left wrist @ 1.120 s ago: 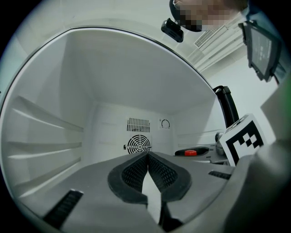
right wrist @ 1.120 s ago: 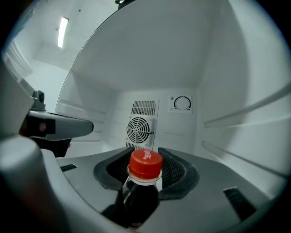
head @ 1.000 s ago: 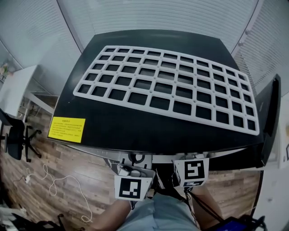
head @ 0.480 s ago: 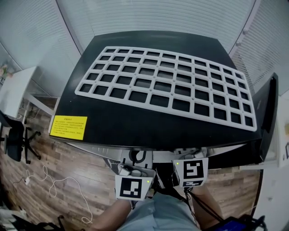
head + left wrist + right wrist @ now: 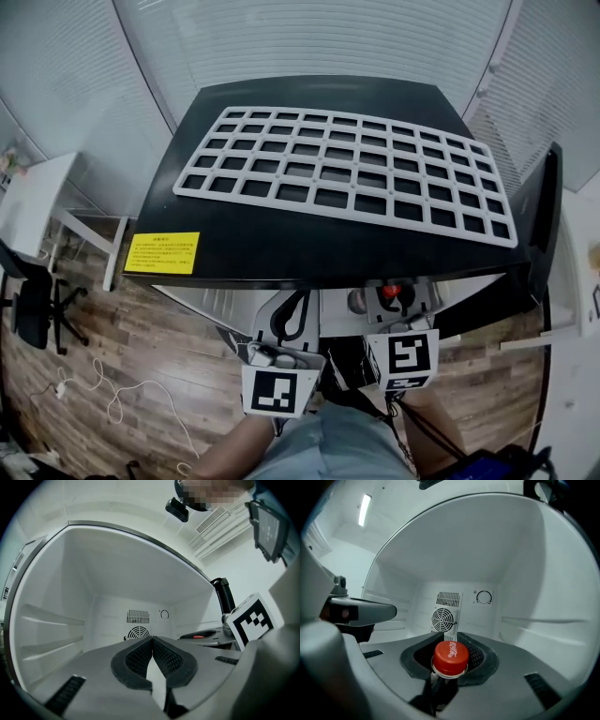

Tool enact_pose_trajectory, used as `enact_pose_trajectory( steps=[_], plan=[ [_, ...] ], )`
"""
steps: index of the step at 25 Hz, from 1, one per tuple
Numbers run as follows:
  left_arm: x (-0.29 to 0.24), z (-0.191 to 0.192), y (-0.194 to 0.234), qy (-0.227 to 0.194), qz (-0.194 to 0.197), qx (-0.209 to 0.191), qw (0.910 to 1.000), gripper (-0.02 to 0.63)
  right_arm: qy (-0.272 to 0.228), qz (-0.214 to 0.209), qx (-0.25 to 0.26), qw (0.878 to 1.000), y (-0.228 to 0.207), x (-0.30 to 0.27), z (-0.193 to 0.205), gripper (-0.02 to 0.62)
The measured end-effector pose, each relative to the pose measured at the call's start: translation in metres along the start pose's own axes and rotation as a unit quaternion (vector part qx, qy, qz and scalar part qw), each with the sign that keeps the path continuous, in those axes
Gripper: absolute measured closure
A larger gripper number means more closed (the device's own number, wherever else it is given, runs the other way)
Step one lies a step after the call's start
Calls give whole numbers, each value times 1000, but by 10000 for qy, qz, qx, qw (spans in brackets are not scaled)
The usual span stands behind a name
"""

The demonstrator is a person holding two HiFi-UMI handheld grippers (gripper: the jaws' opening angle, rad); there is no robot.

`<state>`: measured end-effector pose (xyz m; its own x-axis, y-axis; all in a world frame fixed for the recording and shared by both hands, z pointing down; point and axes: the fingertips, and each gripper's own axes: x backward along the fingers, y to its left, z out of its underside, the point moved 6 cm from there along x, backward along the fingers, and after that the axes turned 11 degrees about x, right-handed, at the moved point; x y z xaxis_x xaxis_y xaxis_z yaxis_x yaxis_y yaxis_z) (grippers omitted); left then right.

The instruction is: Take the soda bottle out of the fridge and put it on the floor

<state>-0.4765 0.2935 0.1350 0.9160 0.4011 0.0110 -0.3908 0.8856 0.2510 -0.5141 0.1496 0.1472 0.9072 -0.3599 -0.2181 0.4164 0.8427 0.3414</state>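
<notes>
Head view, looking steeply down: a black fridge (image 5: 309, 253) fills the middle of the frame, with a white grid rack (image 5: 347, 173) lying flat on its top and a yellow label (image 5: 162, 253) at the top's lower left corner. The fridge door (image 5: 542, 216) stands open at the right edge. A wooden floor (image 5: 141, 356) runs across the lower left, with an office chair (image 5: 33, 305) at far left and a white cable (image 5: 112, 398) trailing near it. At bottom centre, my left gripper (image 5: 286, 328) and right gripper (image 5: 398, 302) reach side by side under the fridge top's front edge, each with a black-and-white marker cube. The soda bottle (image 5: 401, 293) is at the right gripper's tip, only its red top showing. Left gripper view: the white fridge interior, with a fan grille (image 5: 138, 632) and round dial (image 5: 164, 614) on the back wall. My left gripper's pads meet at the tips, closed on nothing. The right gripper's cube sits at middle right. Right gripper view: the same white interior, fan grille in the centre. My right gripper's jaws have just been closing, and the bottle's neck sits between the pads, gripped just under the red cap (image 5: 451, 657), lower centre. The left gripper shows at middle left.
</notes>
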Motion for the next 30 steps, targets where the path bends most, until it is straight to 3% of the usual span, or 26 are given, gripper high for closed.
enact_pose_trajectory(
  steps=[6,17,30],
  plan=[
    [1,-13,1,-38,243,-38,9997,589,-40,198,-5,9998,0,9,-17,495],
    [47,-29,5,-87,878,-64,9961,589,12,656,-110,9978,46,57,-37,497],
    [74,-14,-37,236,1885,-60,9818,589,22,1484,-504,9876,69,142,-22,497]
  ],
)
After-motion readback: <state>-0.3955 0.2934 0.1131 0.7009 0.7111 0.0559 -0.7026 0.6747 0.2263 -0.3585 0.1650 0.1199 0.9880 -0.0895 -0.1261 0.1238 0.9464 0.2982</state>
